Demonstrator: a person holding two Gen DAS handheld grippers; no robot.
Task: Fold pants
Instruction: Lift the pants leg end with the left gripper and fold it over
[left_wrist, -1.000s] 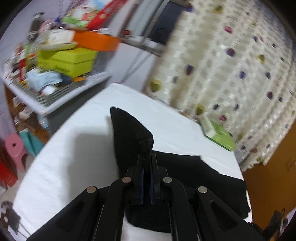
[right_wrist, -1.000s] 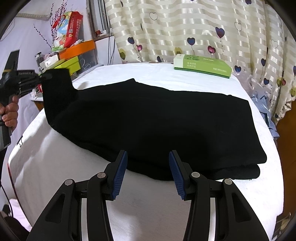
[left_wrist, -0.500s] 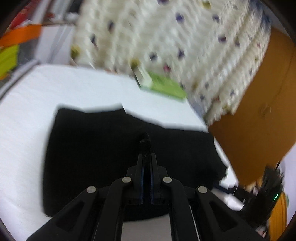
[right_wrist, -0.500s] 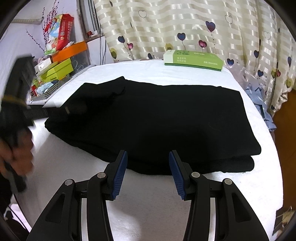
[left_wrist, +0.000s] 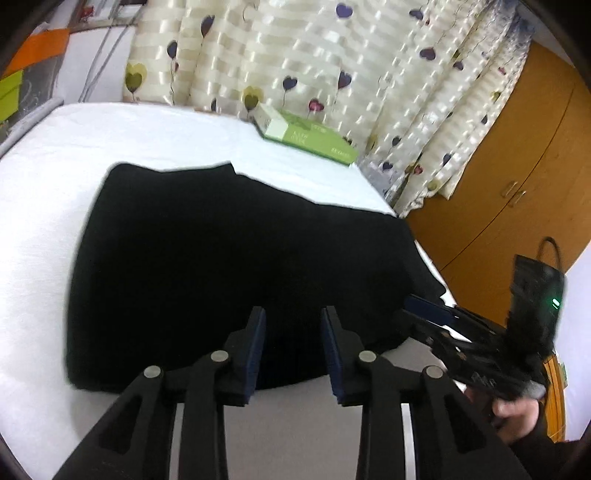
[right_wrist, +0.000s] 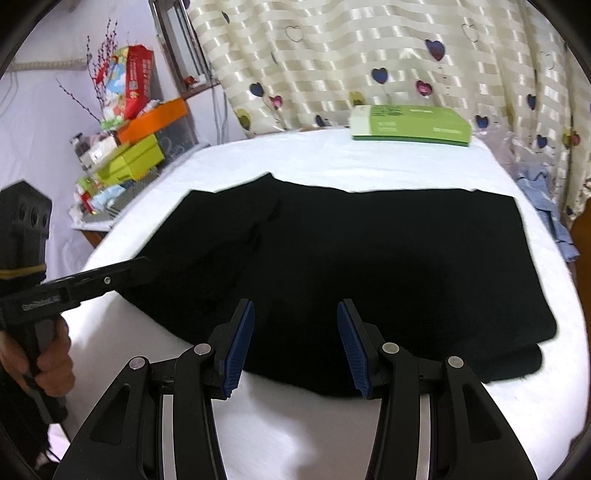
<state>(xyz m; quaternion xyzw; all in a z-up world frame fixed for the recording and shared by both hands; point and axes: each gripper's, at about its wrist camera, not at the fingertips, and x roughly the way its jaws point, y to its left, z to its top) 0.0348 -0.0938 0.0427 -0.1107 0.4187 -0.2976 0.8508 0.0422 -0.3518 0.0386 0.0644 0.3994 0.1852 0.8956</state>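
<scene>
Black knit pants (right_wrist: 369, 266) folded flat, roughly rectangular, on white sheet (right_wrist: 314, 162). L gripper (left_wrist: 293, 343) jaws just parted, probably empty; R gripper (right_wrist: 295, 343) wide, empty.

Green box (right_wrist: 410, 127) has white print, too small and blurred to read; red packet (right_wrist: 138, 79) lettering also illegible.

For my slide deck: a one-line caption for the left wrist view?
Left gripper, jaws just opened and empty, over folded black pants on the white table.
</scene>
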